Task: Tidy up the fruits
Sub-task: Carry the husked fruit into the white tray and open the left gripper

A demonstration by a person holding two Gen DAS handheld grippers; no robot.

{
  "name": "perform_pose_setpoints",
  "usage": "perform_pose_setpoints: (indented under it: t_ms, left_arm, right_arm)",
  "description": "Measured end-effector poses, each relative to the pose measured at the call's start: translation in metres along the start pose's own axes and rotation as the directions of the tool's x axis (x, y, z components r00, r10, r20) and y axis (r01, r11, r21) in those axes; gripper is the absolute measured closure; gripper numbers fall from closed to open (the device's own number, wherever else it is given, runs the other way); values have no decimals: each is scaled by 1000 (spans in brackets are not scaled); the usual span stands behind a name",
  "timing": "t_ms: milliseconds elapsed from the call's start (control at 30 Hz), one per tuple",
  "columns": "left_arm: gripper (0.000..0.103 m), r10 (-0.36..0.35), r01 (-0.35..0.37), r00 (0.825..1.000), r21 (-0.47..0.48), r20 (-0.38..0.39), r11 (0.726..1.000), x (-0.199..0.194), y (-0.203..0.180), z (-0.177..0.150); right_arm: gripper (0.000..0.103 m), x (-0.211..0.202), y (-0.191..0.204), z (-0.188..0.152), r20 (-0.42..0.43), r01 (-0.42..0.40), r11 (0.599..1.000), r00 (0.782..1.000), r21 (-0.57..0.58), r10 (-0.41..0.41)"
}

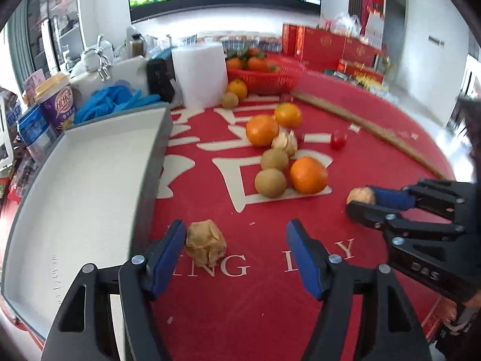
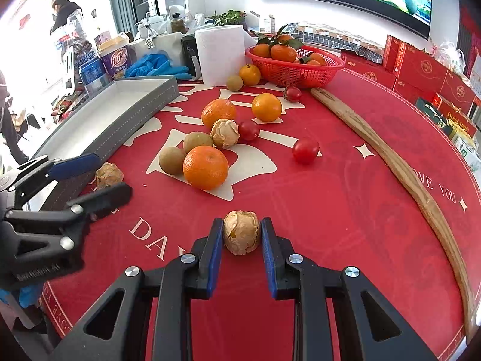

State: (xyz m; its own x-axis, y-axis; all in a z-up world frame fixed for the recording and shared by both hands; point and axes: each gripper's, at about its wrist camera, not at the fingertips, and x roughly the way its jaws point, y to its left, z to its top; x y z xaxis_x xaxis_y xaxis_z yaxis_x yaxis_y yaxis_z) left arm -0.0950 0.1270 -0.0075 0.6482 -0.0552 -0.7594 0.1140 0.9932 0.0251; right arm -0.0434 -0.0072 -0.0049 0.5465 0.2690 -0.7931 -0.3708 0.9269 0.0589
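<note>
Lying along the left side of the red tablecloth (image 2: 345, 198), the grey tray (image 1: 90, 162) is the largest thing concerned, and its white floor is seen bare in both views; it is judged to be the place where the fruit is to be gathered. Beyond it, a red basket (image 2: 296, 69) of leafy mandarins is set at the far edge, and a long wooden stick (image 2: 399, 165) is laid across the cloth to the right.

Between these, loose fruit is scattered in a cluster: oranges, of which the nearest orange (image 2: 206, 167) is the biggest, brown kiwis, and small red tomatoes well apart toward the stick.

The left gripper (image 1: 236, 255) is held wide open with nothing grasped. A husked fruit (image 1: 205, 245) is found just inside its left finger (image 1: 168, 255), close beside the tray's wall, so most of the opening lies empty to the fruit's right. A shift leftward is judged necessary before closing.

The right gripper (image 2: 242, 251) is set around a second husked fruit (image 2: 241, 231), which rests on the cloth directly ahead between the blue pads. The pads appear to touch or nearly touch its sides; whether it is firmly pinched cannot be told. This fruit lies far from the tray, across the cloth, so the carry is judged to run leftward past the other gripper. The left hand's fruit is much the nearer to the tray.
</note>
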Motion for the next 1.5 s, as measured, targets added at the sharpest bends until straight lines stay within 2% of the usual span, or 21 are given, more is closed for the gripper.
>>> perform_pose_setpoints:
  t_ms: [67,133,200,233,300,467,600,733,1033,1200,1500]
  left_arm:
    - [31,24,-24,998,-1,-52,1000,13,-2,1]
    - [40,30,-32,998,-36,-54,999,15,3,4]
    - [78,40,-43,997,-44,-61,998,15,6,6]
    - [77,40,-42,997,-38,-67,998,15,7,8]
    - [77,24,-28,998,-65,-65,997,12,10,7]
    - [77,9,-9,1000,-92,4,996,-11,12,5]
    - [77,29,-21,998,-122,59,992,-32,23,12]
    - [77,81,-68,994,-175,71,982,-42,52,12]
    - [77,234,-228,972,-286,-13,931,-32,133,-12]
    - [77,247,-263,965,-338,-88,904,-16,169,-33]
    - [75,335,-340,939,-313,-71,887,-16,204,-42]
  right_arm:
    - [77,0,-1,0,0,-4,1000,1000,1,4]
    - [77,0,-1,0,0,-2,1000,1000,-2,2]
    - [77,0,1,0,0,6,1000,1000,-9,-6]
    - [80,0,1,0,1,3,1000,1000,-8,-3]
    - [80,-1,-2,0,-1,-34,999,999,9,34]
    - [80,-7,-10,1,5,-90,994,996,55,89]
    - [80,-12,-5,8,9,-123,991,992,52,122]
    - [80,-13,15,20,11,-167,986,986,23,167]
    - [80,-2,93,58,0,-281,955,959,-100,282]
    - [80,12,134,75,-27,-321,936,947,-145,321]
    - [80,43,181,85,-86,-318,930,948,-181,308]
